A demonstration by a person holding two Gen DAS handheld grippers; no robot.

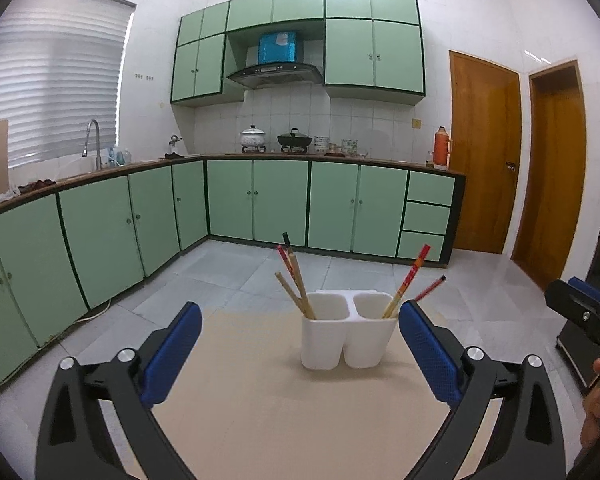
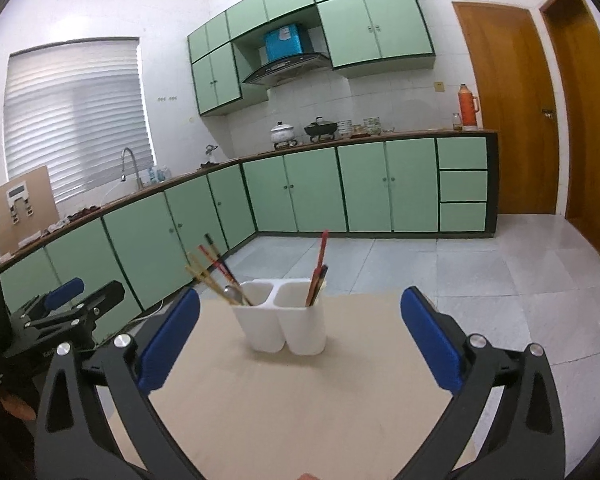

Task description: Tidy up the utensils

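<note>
Chopsticks point(image 1: 296, 280) stand in a white two-cup holder point(image 1: 346, 334) that sits near the far edge of a pale bench point(image 1: 284, 412). From the left wrist view, several lean leftward out of the left cup point(image 1: 326, 312): tan ones, a red one and a dark-tipped one. Two red chopsticks point(image 1: 410, 278) lean rightward out of the right cup point(image 1: 374, 308).

From the right wrist view the holder point(image 2: 286, 326) shows the same split, with the tan and red sticks point(image 2: 210, 270) fanning left from the left cup, and what looks like a grey spoon bowl point(image 2: 232, 293) among them. The red and dark sticks point(image 2: 320, 266) in the right cup stand nearly upright.

The left gripper point(image 1: 300, 322) hovers over the bench with its blue pads spread wide, holding nothing, the holder between and beyond its fingertips. The right gripper point(image 2: 300, 308) is likewise wide apart and empty, aimed at the holder from further right. Each gripper shows at the edge of the other's view: the right gripper point(image 1: 584, 308) at the right edge of the left wrist view, the left gripper point(image 2: 66, 304) at the left edge of the right wrist view.

Behind stand green kitchen cabinets point(image 1: 280, 200) and a brown door point(image 1: 484, 156).
</note>
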